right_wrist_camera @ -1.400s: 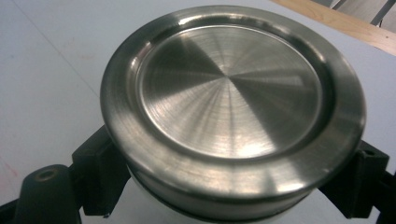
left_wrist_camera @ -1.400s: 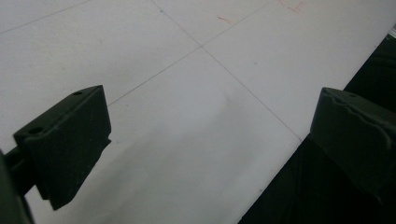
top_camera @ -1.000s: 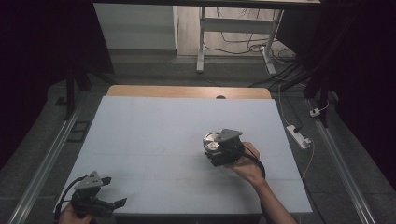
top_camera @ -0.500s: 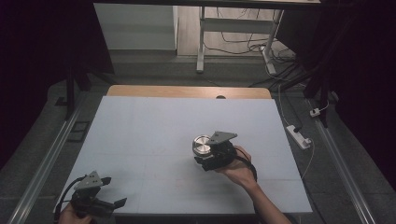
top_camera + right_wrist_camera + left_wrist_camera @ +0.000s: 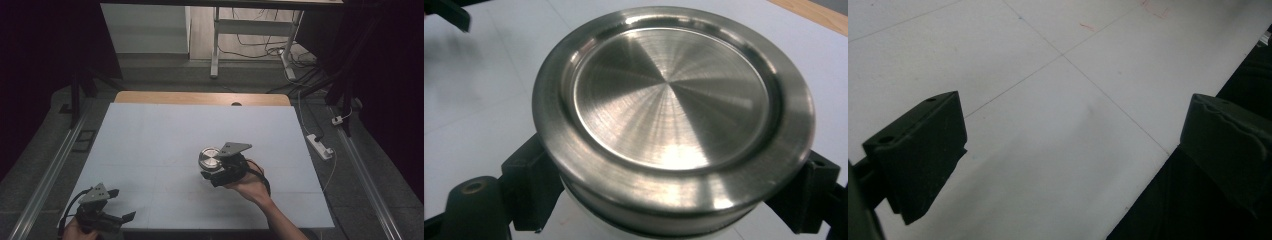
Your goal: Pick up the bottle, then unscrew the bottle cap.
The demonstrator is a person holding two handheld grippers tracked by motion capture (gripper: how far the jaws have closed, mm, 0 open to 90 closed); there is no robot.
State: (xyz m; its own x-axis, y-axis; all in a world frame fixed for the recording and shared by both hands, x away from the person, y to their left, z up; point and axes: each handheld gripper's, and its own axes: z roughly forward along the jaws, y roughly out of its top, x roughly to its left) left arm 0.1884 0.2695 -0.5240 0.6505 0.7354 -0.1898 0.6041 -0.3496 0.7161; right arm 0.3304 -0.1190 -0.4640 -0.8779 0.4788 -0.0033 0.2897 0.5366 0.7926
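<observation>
1. High view gives me the largest thing first, the pale table mat point(image 5: 165, 135); it covers nearly the whole tabletop, with a wooden strip point(image 5: 200, 98) bare along its far edge. I take the mat as my landmark for everything below.

2. My right hand point(image 5: 250, 186) sits on the mat's near right part, carrying the right gripper point(image 5: 212, 167), which points toward the mat's left side with its grey plate on top.

3. Right gripper view shows me what the high view cannot: the two black jaws are pinched on the sides of the round metal container point(image 5: 671, 120), just under its brushed steel lid, with a white body peeking out beneath. From above I only see the container point(image 5: 209, 158) as a small shiny disc at the gripper's tip, over the mat's middle. Whether it rests on the mat or hangs just above it, I cannot tell.

4. Left gripper point(image 5: 107, 217) is at the mat's near left corner, well apart from the container, with my left hand point(image 5: 75, 231) at the bottom edge.

5. Left gripper view adds the detail: its jaws are spread wide with only bare mat point(image 5: 1058, 100) and the mat's dark edge between them.
</observation>
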